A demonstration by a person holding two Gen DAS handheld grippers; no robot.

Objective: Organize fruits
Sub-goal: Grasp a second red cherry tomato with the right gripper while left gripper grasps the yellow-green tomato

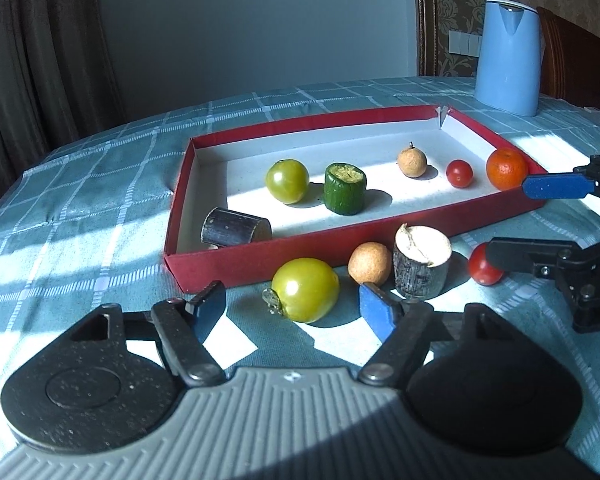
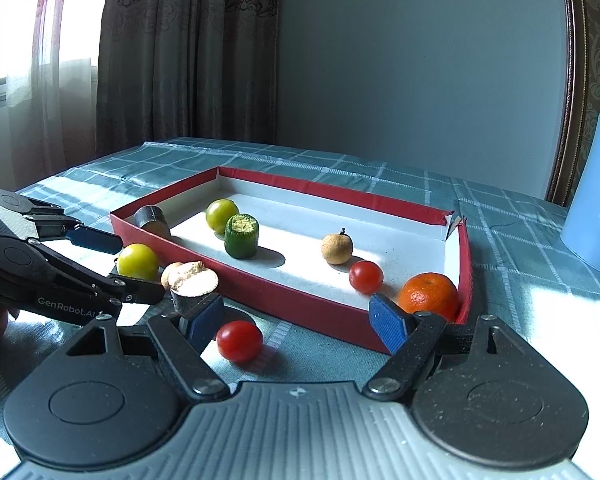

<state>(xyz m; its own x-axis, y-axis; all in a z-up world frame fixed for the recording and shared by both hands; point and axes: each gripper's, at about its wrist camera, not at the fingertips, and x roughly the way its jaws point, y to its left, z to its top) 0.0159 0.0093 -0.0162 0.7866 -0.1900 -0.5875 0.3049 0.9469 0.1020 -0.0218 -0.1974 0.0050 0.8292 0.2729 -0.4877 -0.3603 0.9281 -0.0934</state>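
Note:
A red tray (image 1: 260, 258) (image 2: 300, 312) holds a green tomato (image 1: 287, 180), a cucumber piece (image 1: 345, 188), a longan (image 1: 412, 163), a cherry tomato (image 1: 459, 173), an orange (image 1: 506, 169) (image 2: 429, 292) and a dark cane piece (image 1: 236, 228). In front of the tray lie a green tomato (image 1: 305, 289) (image 2: 137, 261), a longan (image 1: 369, 263), an upright cane piece (image 1: 421, 261) (image 2: 192, 284) and a cherry tomato (image 1: 485, 266) (image 2: 239, 340). My left gripper (image 1: 294, 312) is open around the front green tomato. My right gripper (image 2: 300, 326) is open around the front cherry tomato.
A blue kettle (image 1: 508, 56) (image 2: 596, 196) stands behind the tray to the right on the checked tablecloth (image 1: 80, 200). Curtains hang at the left beyond the table edge. A wooden chair back (image 1: 576, 60) is behind the kettle.

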